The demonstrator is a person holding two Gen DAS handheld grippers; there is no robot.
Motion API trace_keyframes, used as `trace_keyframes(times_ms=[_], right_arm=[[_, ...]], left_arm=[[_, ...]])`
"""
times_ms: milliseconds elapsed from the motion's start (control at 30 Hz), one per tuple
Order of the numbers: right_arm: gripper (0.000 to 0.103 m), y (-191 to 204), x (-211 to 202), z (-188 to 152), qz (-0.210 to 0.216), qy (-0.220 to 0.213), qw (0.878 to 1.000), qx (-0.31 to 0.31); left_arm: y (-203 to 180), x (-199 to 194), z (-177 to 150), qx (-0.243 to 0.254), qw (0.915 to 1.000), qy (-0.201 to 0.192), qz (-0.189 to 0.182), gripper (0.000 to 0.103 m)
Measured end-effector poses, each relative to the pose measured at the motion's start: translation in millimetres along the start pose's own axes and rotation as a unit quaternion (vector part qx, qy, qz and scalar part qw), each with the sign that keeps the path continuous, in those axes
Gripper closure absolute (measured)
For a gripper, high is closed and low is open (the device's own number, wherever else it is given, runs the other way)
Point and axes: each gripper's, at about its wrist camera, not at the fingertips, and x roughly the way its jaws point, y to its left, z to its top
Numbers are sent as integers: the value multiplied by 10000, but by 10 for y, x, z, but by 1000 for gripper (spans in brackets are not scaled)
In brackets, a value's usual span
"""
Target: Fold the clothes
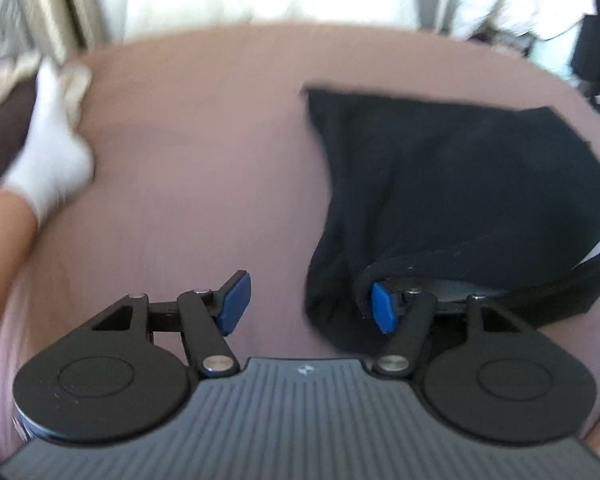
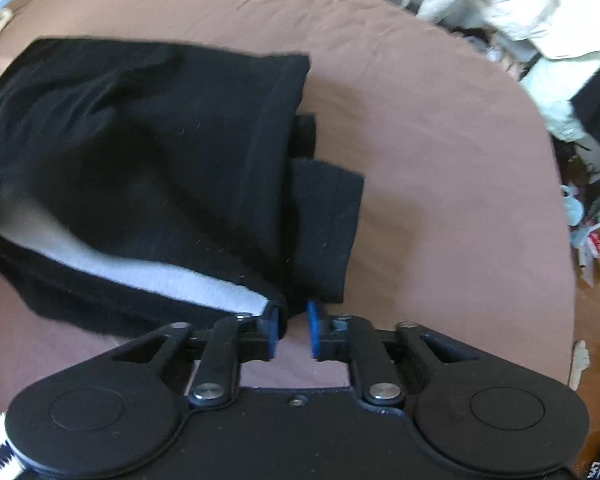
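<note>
Mid-fold on a black garment [image 2: 140, 152] lying on a brown-pink bed sheet [image 2: 420, 140]; it looks partly folded already, one layer doubled over with a sleeve-like flap poking out at the right edge. Right tongs [image 2: 292, 334] are narrow, blue pads nearly together, with a corner of the black fabric at their tips; whether the cloth is truly pinched can't be told, a sliver of gap shows. Left tongs [image 1: 306, 306] stand wide apart, one pad over bare sheet, the other tucked under a black hem or band of the garment [image 1: 440, 184], gripping nothing. A white-gloved hand [image 1: 52, 148] rests at the far left of the sheet, blurred. Next move likely calls for the left tongs to close on the near hem so both corners lift together for the next fold. Fabric looks soft, limp, matte, a white inner lining showing along the near edge. Clutter lies beyond the bed.
</note>
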Motion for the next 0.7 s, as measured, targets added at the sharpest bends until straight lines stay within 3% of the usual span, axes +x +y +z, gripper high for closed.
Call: trace_keyframes(times_ms=[67,100,133,200,333,433,500,533,600,667,700], right_arm=[[87,12,-22,-7,-2,-166,9998,-104],[87,4,-20,-3,-6,-218,9997,-87],[98,-4,-18,1,-10,-270,9996,-71],[102,-26,-119,-29,9,-502,9987,31],[102,-127,-521,-225,138,-1055,9933,448],[100,52,-372,-340,-172,-402,9989,-159],[87,202,-257,-358,-291,-99,9976,-622],[72,189,-304,-328,-346,-223,9974,-591],[56,165,-399,-266,-456,-472,9964,-528],[56,54,-531,-195,-282,-731,9969,-123],[56,1,-607,-157,15,-938,9956,60]], left_arm=[[-80,4,24,204,9996,-172,-61,41],[-91,24,5,228,9996,-144,-10,60],[-94,44,-22,238,9997,-99,55,100],[-18,16,-114,82,10000,-10,-5,101],[110,-4,-196,-130,9995,249,-149,100],[94,92,-156,-186,9979,595,-178,93],[122,85,-145,-224,9973,689,-110,78],[139,76,-140,-246,9970,728,-78,65],[170,-53,-73,-324,9971,651,-225,58],[247,-288,56,-328,9971,458,-512,54],[307,-437,121,-333,9964,335,-710,48]])
